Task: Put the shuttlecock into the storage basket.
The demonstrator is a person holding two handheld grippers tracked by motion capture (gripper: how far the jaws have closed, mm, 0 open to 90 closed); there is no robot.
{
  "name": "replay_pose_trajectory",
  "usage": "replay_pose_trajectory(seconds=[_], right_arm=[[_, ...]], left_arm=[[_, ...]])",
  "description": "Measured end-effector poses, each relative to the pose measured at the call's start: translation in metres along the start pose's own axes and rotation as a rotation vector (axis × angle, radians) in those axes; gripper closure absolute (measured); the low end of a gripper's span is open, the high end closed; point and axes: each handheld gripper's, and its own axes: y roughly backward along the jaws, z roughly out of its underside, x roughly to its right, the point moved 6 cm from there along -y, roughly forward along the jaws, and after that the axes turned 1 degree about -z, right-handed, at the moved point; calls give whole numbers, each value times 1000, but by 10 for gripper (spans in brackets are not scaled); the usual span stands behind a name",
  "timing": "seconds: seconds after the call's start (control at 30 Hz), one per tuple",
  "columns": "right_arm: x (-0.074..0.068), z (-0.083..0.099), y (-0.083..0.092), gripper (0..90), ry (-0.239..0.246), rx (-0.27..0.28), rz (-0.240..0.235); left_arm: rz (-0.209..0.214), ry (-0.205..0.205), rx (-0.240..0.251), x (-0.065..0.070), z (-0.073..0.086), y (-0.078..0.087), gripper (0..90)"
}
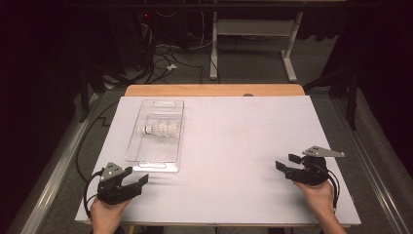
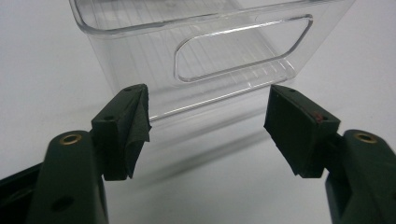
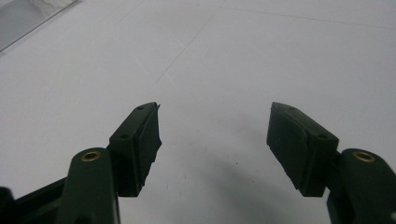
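Both jaw pairs stand apart and empty: your left gripper (image 1: 139,181) faces the clear bin (image 1: 157,163) holding the shuttlecock (image 1: 160,130), your right gripper (image 1: 287,163) waits well apart.

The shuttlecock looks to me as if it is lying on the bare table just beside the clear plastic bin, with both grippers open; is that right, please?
Not quite: the high view shows the shuttlecock lying inside the clear plastic bin, not beside it. Both the left gripper and the right gripper are indeed open.

High view overhead; tool views low — sharing the white table (image 1: 234,146).
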Motion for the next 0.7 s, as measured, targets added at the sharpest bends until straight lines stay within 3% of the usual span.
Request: replay_pose_trajectory(seconds=[0.7], right_arm=[[3,11,12,340,-13,32,5]], left_arm=[[0,-2,-1,0,0,0,317]])
